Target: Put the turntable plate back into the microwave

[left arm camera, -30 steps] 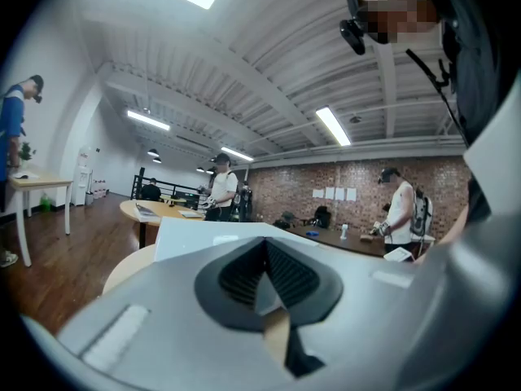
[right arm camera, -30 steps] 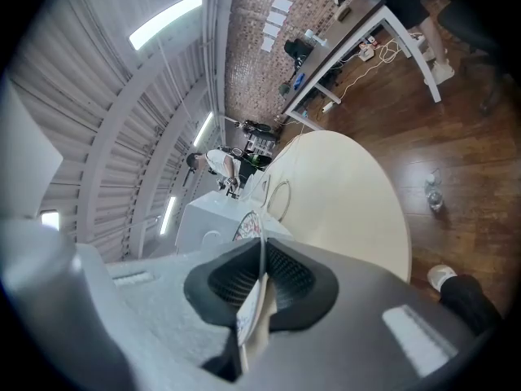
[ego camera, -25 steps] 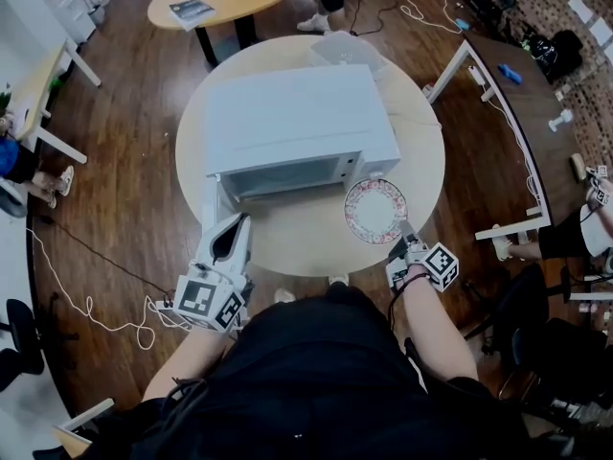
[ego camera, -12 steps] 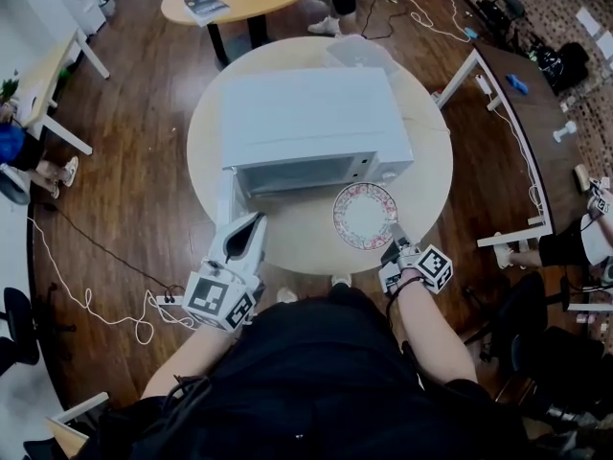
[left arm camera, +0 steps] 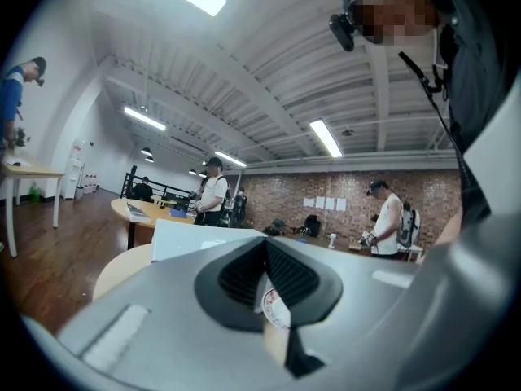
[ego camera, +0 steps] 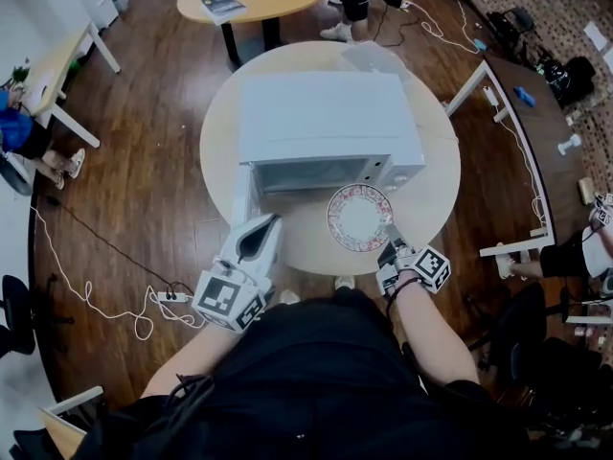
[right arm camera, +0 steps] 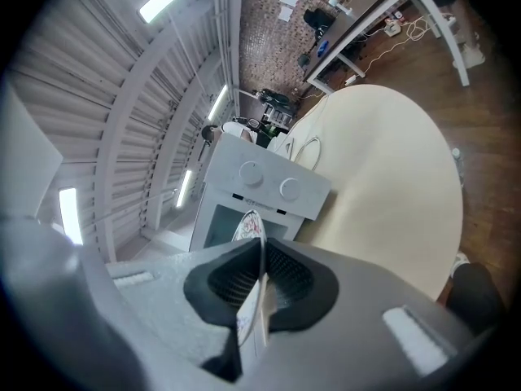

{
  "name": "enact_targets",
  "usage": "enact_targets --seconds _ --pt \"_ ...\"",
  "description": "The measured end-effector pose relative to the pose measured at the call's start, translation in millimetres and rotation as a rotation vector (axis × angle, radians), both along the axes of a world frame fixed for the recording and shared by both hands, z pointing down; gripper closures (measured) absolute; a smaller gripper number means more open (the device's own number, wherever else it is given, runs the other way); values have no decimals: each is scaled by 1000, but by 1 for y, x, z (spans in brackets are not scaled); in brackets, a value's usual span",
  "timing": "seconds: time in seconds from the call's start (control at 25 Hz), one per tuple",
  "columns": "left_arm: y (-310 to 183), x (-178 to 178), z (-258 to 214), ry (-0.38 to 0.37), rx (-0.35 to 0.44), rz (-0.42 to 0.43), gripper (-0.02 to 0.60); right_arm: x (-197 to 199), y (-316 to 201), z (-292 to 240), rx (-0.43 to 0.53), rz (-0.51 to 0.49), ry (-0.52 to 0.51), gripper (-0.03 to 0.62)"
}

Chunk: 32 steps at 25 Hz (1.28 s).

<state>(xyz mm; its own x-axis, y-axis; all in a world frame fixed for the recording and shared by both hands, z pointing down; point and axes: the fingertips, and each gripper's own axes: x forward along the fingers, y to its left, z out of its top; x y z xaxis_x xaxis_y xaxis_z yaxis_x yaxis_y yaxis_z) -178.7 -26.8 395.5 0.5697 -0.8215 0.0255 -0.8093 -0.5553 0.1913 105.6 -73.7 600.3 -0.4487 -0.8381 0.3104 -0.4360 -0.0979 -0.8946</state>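
White microwave [ego camera: 326, 123] sits mid round beige table [ego camera: 426, 195]. Its door [ego camera: 241, 193] is swung open at the microwave's left front corner, cavity facing the person.

Turntable plate [ego camera: 357, 217], white w/ red patterned rim, is outside the microwave, just in front of its right front end, approx. flat, face up. Can't tell if it touches the tabletop.

Right gripper [ego camera: 390, 242] is at the plate edge farthest from the microwave. In the right gripper view its jaws pinch the plate rim, plate seen edge-on btwn the pads, w/ the open cavity & two round knobs [right arm camera: 250, 172] beyond.

Left gripper [ego camera: 261, 226] hangs in front of the microwave's left side, near the open door, well apart from the plate. The left gripper view shows its jaws pressed together, nothing btwn them.
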Motion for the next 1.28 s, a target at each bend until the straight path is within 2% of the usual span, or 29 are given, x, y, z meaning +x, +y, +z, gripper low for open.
enact_targets --seconds 0.24,0.6,0.8,1.08,1.28 --pt "6 0 5 -5 -12 18 577 -21 1 0 8 -40 -2 574" --pt "19 11 -2 -22 36 58 577 -50 -3 -11 23 -92 -21 574" --pt "18 8 1 -31 33 31 577 -61 -8 -18 35 -147 -21 574" --pt "5 0 2 -30 14 -50 577 -72 -21 -3 1 -211 -43 574" --pt "-1 -3 -2 -60 28 -100 577 -82 -33 3 -6 -254 -25 574"
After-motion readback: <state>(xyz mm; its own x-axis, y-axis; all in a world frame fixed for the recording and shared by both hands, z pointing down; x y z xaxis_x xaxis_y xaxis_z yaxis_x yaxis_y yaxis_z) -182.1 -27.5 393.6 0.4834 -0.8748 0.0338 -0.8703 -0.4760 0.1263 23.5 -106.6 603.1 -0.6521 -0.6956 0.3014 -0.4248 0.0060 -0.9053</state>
